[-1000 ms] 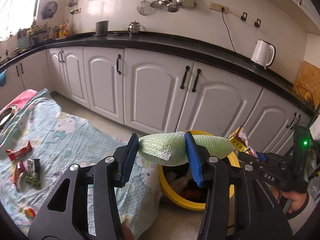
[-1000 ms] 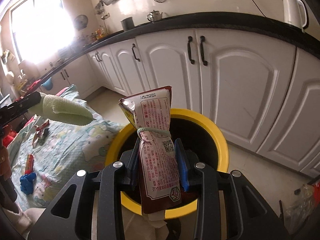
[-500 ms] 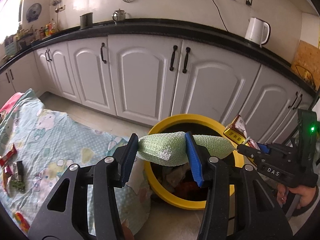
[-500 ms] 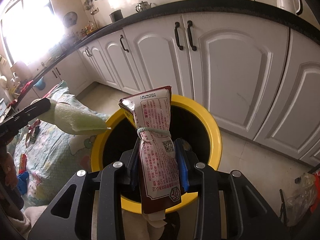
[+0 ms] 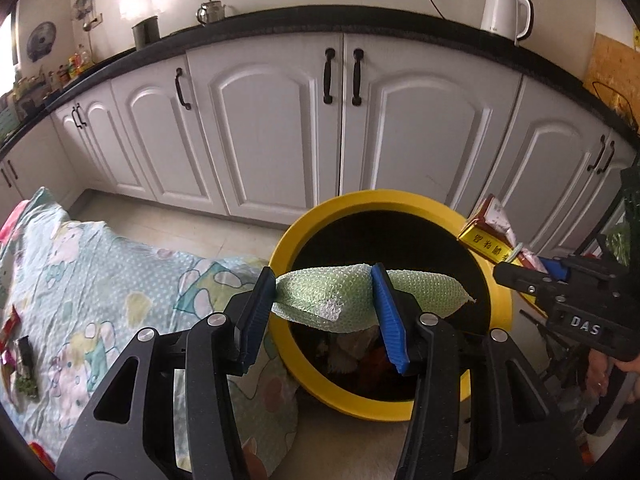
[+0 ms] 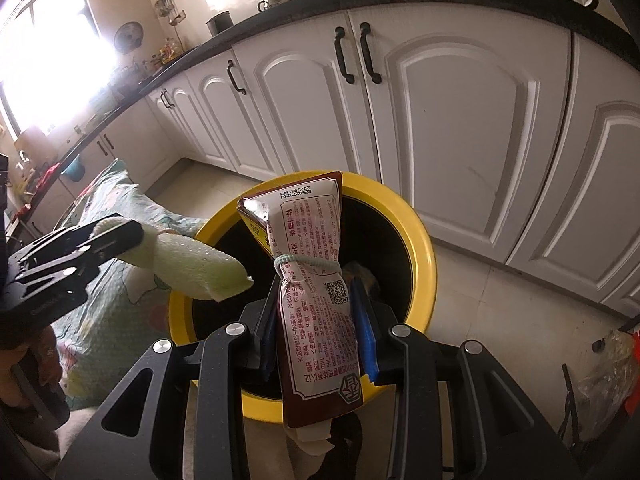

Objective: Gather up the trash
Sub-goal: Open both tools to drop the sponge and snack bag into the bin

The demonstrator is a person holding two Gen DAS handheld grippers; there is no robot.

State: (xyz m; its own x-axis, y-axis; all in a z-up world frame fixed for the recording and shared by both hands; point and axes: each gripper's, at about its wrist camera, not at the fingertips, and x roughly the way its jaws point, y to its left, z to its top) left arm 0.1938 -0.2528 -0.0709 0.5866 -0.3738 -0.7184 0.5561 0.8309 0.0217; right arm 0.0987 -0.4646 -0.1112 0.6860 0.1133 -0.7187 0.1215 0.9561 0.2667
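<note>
The left gripper (image 5: pixel 324 312) has its black and blue fingers (image 5: pixel 386 316) pinching a soft, bumpy, pale green bubble-wrap pouch (image 5: pixel 424 294). The pouch lies sideways, with its long side going left to right across the fingers. Its thin sealed end sticks out to the right, over the open mouth of the round yellow plastic bin with a black inside (image 5: pixel 400 198). The pouch looks puffy and a bit crinkled.

The right gripper (image 6: pixel 316 320) has its fingers (image 6: pixel 366 336) pinching a long, shiny, brown and white printed snack bag (image 6: pixel 312 240). The bag points away from the camera, with its long side running along the fingers. A pale green rubber band (image 6: pixel 308 262) squeezes it in the middle, so it looks like a bow tie. Its far end is over the bin (image 6: pixel 424 240).

Crumpled trash (image 5: pixel 352 354) already lies down in the bin. To the left of the bin is a surface covered with a soft light blue cartoon cloth (image 5: pixel 100 276), and a few small wrappers (image 5: pixel 22 364) lie on it. Behind the bin stand smooth white cabinet doors with black handles (image 5: pixel 340 76). A white kettle (image 5: pixel 506 12) sits on the dark countertop above them.
</note>
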